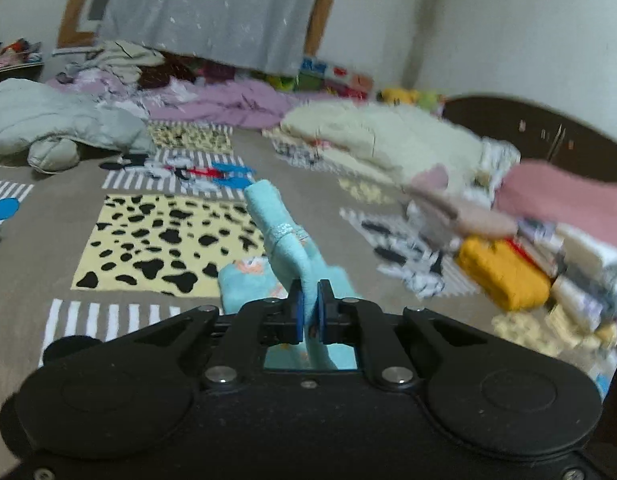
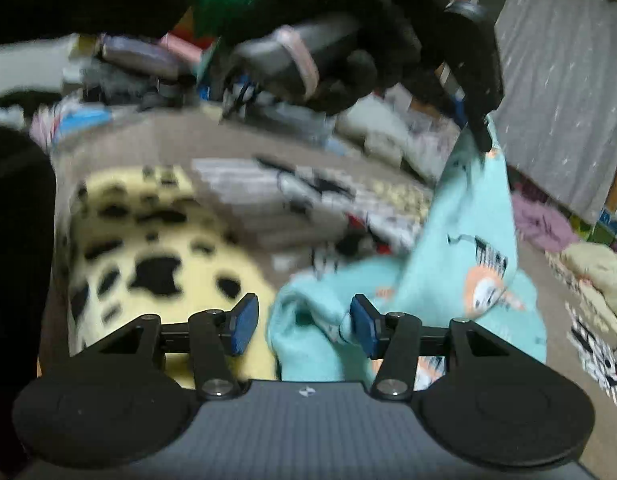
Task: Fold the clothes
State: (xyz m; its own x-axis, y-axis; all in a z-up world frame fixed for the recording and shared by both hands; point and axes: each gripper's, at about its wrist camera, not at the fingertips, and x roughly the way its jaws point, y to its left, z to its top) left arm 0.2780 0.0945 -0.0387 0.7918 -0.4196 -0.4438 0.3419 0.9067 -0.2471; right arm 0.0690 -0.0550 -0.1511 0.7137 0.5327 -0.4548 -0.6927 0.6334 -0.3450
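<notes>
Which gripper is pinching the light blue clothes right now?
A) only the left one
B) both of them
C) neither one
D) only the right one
A: the left gripper has its blue pads shut on a fold of the light blue garment, while the right gripper stands open, its pads spread apart with the cloth lying loose between them.

Dim, flat indoor light, no glare. Heavy motion blur esp. right wrist view; fisheye bent edges, corners vignetted dark.
</notes>
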